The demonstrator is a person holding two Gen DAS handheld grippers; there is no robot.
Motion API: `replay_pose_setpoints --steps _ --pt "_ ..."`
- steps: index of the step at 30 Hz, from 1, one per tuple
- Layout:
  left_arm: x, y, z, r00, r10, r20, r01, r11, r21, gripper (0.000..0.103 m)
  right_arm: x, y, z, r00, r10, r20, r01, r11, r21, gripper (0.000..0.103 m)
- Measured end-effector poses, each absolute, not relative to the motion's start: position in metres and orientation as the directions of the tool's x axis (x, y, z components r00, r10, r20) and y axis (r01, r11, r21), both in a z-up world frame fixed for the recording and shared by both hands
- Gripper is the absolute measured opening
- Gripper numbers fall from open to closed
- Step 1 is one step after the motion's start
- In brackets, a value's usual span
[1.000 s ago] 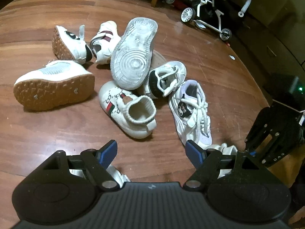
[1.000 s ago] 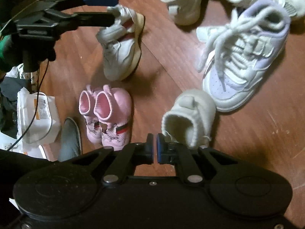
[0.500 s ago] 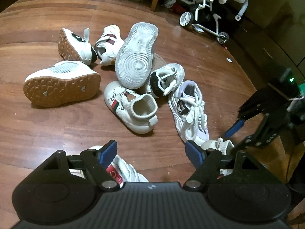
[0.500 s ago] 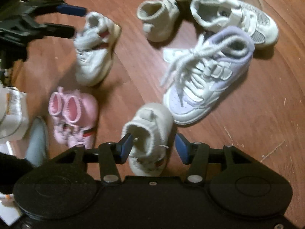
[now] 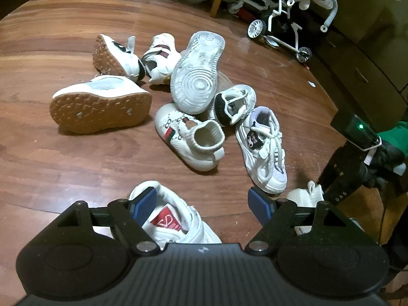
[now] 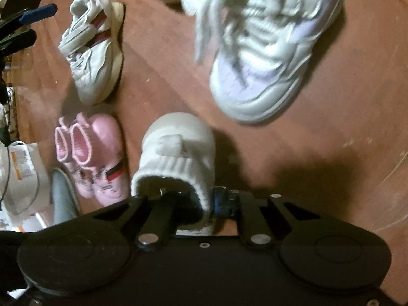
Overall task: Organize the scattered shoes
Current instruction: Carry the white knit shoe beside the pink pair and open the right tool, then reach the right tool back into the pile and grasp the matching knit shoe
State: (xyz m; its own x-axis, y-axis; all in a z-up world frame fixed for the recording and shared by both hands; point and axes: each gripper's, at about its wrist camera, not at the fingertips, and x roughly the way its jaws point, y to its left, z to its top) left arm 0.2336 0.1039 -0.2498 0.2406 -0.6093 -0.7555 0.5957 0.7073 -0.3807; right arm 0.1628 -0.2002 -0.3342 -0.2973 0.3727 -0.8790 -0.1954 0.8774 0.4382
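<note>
The right hand-held gripper (image 6: 204, 201) has just been closing, and its jaws now pinch the knit collar of a white sock shoe (image 6: 176, 153): one jaw sits inside the opening, the other presses the cuff from outside. The soft collar is likely the easiest part to catch, since the rounded body offers no edge. This shoe lies on the wooden floor (image 6: 331, 132), its long axis running away from the camera, toe toward the lavender laced sneaker (image 6: 267, 51) and opening toward the gripper. Just beside it on the left stands a pair of pink shoes (image 6: 89, 153), side by side, which suggests sorted pairs are being lined up there. The left hand-held gripper (image 5: 201, 204) is spread wide and holds nothing; it hovers over a white strap sneaker (image 5: 173, 219) with a red insole label, which lies partly between its jaws but untouched. Farther off, the remaining shoes lie heaped, several on their sides with soles showing, among them a matching sock shoe (image 5: 191, 137) whose opening faces the camera.
</note>
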Motion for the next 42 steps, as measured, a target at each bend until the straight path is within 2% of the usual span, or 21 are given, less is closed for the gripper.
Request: replay_pose_setpoints --steps 12,19,23,26,38,40,41,42 --pt "0.228 0.106 -0.252 0.229 -0.611 -0.758 0.599 0.702 -0.385 0.078 0.152 -0.138 -0.341 -0.337 0.303 -0.891 -0.297 0.864 0.406 0.009" --pt "0.227 0.109 -0.252 0.233 -0.613 -0.755 0.595 0.704 -0.388 0.078 0.150 -0.121 -0.343 -0.351 0.286 -0.892 -0.300 0.868 0.396 0.010" --pt "0.226 0.110 -0.252 0.236 -0.611 -0.756 0.594 0.706 -0.386 0.078 0.152 -0.118 -0.340 -0.338 0.274 -0.900 -0.305 0.873 0.380 0.018" --pt "0.227 0.110 -0.251 0.236 -0.611 -0.755 0.594 0.706 -0.385 0.078 0.152 -0.118 -0.334 -0.326 0.270 -0.906 -0.317 0.871 0.374 0.027" --pt "0.228 0.101 -0.246 0.237 -0.623 -0.745 0.611 0.692 -0.384 0.078 0.151 -0.091 -0.321 -0.299 0.288 -0.910 -0.425 0.813 0.397 0.029" --pt "0.230 0.102 -0.247 0.239 -0.620 -0.747 0.606 0.696 -0.384 0.078 0.155 -0.095 -0.320 -0.294 0.277 -0.915 -0.425 0.819 0.385 0.038" --pt "0.230 0.103 -0.246 0.240 -0.620 -0.747 0.606 0.697 -0.384 0.078 0.157 -0.097 -0.319 -0.290 0.272 -0.918 -0.426 0.822 0.378 0.048" --pt "0.230 0.103 -0.246 0.240 -0.620 -0.747 0.606 0.697 -0.384 0.078 0.159 -0.099 -0.317 -0.289 0.273 -0.918 -0.420 0.825 0.378 0.049"
